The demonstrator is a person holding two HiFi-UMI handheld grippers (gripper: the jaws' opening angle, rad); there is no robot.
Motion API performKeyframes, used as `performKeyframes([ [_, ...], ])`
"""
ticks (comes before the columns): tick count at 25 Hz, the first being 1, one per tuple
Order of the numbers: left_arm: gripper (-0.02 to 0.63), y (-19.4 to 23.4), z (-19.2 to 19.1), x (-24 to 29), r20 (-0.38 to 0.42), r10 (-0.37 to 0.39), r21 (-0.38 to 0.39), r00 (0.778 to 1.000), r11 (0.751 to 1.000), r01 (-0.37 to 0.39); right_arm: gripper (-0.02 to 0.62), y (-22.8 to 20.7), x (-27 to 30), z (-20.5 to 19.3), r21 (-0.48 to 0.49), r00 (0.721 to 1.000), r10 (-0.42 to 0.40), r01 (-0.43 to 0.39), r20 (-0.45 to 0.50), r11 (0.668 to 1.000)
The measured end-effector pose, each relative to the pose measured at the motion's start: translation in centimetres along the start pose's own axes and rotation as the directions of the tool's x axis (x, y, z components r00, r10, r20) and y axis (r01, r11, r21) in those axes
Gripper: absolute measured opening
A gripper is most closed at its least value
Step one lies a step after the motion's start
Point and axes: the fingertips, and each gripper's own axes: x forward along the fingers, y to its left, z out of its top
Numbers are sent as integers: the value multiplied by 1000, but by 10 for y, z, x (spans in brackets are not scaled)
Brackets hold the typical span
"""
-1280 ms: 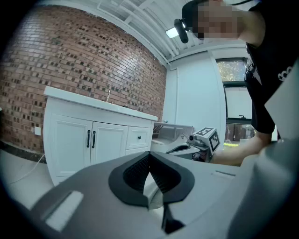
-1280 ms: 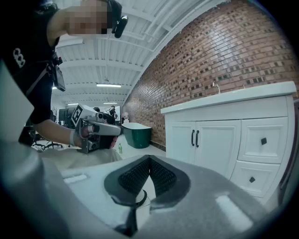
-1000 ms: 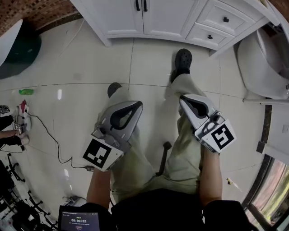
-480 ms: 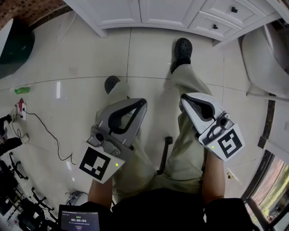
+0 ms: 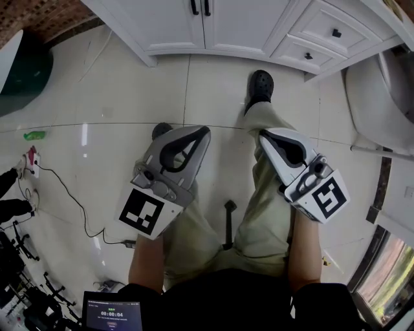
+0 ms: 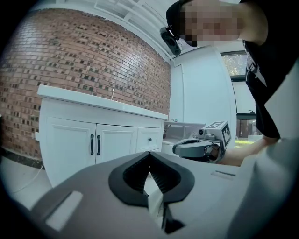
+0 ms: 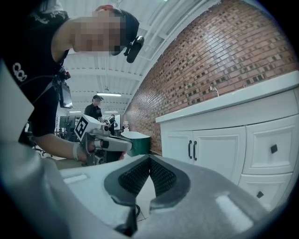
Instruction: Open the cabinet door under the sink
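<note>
The white sink cabinet (image 5: 233, 26) stands at the top of the head view, both doors closed, their two black handles (image 5: 200, 7) side by side. It also shows in the left gripper view, with the handles (image 6: 95, 144) ahead to the left, and in the right gripper view, with the handles (image 7: 192, 150) ahead to the right. My left gripper (image 5: 189, 131) and right gripper (image 5: 270, 134) hover over the person's legs, well short of the cabinet. Both point toward it, shut and holding nothing, and their tips meet in the left gripper (image 6: 149, 155) and right gripper (image 7: 149, 159) views.
Drawers with black knobs (image 5: 336, 32) sit to the right of the doors. A white toilet (image 5: 378, 97) stands at the right and a dark green tub (image 5: 26, 71) at the far left. A black cable (image 5: 71, 194) and a green bottle (image 5: 35, 135) lie on the tiled floor.
Both grippers have moved forward toward the cabinet, and the person has stepped along with them. The jaws have stayed shut.
</note>
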Motion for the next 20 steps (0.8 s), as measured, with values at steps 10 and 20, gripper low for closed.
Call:
performKeyframes([
  [10, 15, 75, 11, 49, 12, 55, -68, 998, 996, -54, -8, -65, 45, 16, -29, 1000, -4, 3, -28, 1000],
  [20, 15, 128, 10, 100, -1, 63, -82, 998, 995, -63, -8, -123, 78, 32, -21, 999, -12, 12, -44, 1000],
])
